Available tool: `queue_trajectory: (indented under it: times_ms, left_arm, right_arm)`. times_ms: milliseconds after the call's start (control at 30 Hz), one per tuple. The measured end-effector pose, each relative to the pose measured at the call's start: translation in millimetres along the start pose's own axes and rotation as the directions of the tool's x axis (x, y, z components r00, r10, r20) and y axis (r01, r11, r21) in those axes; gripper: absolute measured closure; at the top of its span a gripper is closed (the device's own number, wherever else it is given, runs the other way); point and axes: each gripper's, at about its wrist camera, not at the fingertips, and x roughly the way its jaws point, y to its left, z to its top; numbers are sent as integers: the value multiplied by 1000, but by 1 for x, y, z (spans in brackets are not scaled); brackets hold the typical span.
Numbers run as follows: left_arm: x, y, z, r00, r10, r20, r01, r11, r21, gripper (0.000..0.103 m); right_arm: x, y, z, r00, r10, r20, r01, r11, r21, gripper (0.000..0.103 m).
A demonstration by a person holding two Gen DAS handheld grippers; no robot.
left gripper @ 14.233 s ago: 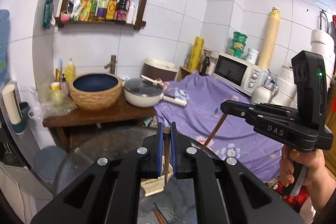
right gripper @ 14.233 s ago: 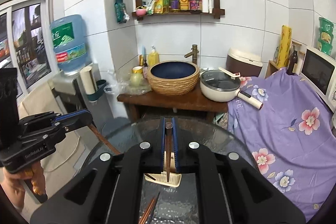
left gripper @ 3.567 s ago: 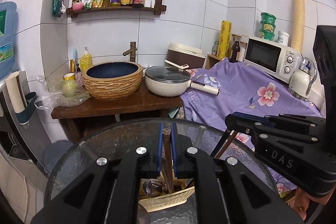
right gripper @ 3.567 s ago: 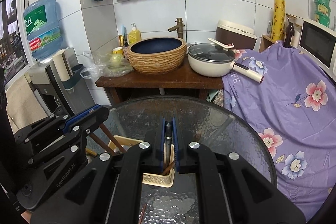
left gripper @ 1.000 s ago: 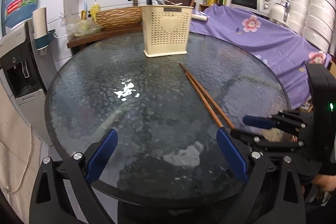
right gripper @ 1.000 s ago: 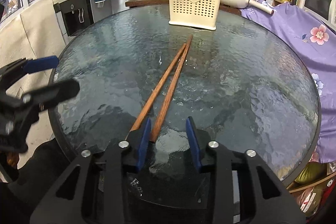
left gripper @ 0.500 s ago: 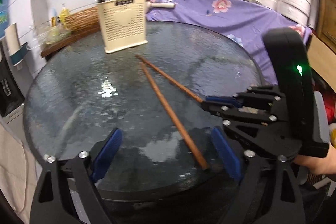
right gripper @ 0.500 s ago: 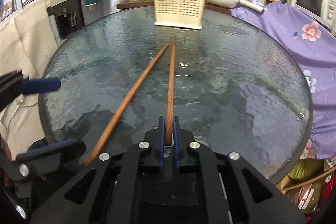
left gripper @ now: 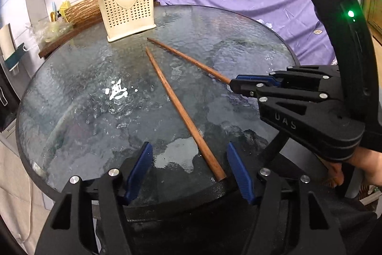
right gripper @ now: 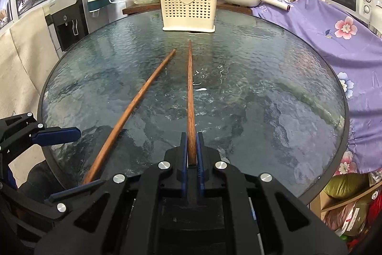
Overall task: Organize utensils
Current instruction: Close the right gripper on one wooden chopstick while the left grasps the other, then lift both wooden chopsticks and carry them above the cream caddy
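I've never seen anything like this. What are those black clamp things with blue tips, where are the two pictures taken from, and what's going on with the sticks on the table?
They are hand-held grippers, one in each of a person's hands, each carrying a wide-angle camera looking along its fingers. One picture comes from the left gripper, the other from the right gripper. On the round glass table stand a cream utensil holder and two wooden chopsticks. The right gripper is shut on the right chopstick. The left gripper has just been closing around the left chopstick, but its pads do not touch it yet.
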Motion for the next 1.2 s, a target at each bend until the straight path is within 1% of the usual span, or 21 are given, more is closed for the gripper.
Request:
queue_trajectory:
  times_ms: [67, 133, 167, 200, 233, 300, 333, 367, 433, 533, 633, 767, 867, 967, 1200]
  left_arm:
    - [-1, 1, -2, 1000, 10, 13, -10, 1000, -8, 46]
    - [-1, 2, 0, 1000, 17, 20, -16, 1000, -9, 54]
    - [0, 2, 1, 1000, 20, 22, -20, 1000, -11, 55]
    - [1, 4, 1, 999, 23, 23, -23, 1000, -16, 58]
    - [0, 5, 1, 999, 29, 23, -28, 999, -19, 64]
    - [-1, 7, 1, 999, 36, 26, -35, 999, -26, 69]
    - [-1, 8, 1, 999, 40, 27, -40, 999, -30, 75]
    - [-2, 11, 1, 999, 44, 29, -43, 998, -36, 79]
    - [-3, 15, 0, 998, 49, 29, -48, 998, -49, 94]
    - [-5, 23, 0, 999, 26, 27, -24, 996, -88, 95]
    - [-7, 28, 0, 999, 27, 27, -24, 994, -109, 96]
    - [-21, 37, 2, 997, 32, 69, -22, 990, -138, 96]
    - [-40, 43, 11, 990, 59, 127, -41, 989, -142, 96]
    - [-55, 48, 23, 983, 66, 170, -40, 987, -154, 96]
    - [-94, 60, 62, 954, 73, 292, -26, 986, -162, 96]
  right_arm:
    - [0, 0, 0, 1000, -2, 3, 2, 1000, 1, 95]
    - [-1, 1, -1, 1000, -2, 5, 2, 1000, 5, 95]
    - [-1, 1, -2, 1000, -3, 6, 3, 1000, 7, 95]
    - [-2, 2, -2, 1000, -3, 8, 3, 1000, 6, 95]
    - [-2, 3, -3, 1000, -4, 10, 4, 1000, 5, 95]
    - [-3, 3, -4, 1000, -3, 11, 3, 1000, 5, 95]
    - [-4, 4, -5, 1000, -2, 11, 2, 1000, 4, 95]
    - [-4, 4, -5, 1000, -2, 10, 2, 1000, 3, 95]
    - [-5, 4, -6, 1000, -1, 9, 1, 1000, 2, 95]
    - [-8, 4, -7, 1000, -2, 13, 1, 1000, 8, 95]
    - [-11, 4, -6, 1000, -6, 23, 6, 1000, 6, 95]
    - [-21, 6, -4, 998, -15, 54, 15, 1000, -8, 95]
    - [-32, 6, 3, 997, -13, 80, 14, 1000, -9, 95]
    - [-47, 6, 15, 993, -10, 118, 12, 1000, -17, 95]
    - [-86, 8, 60, 975, 7, 222, 10, 997, -76, 95]
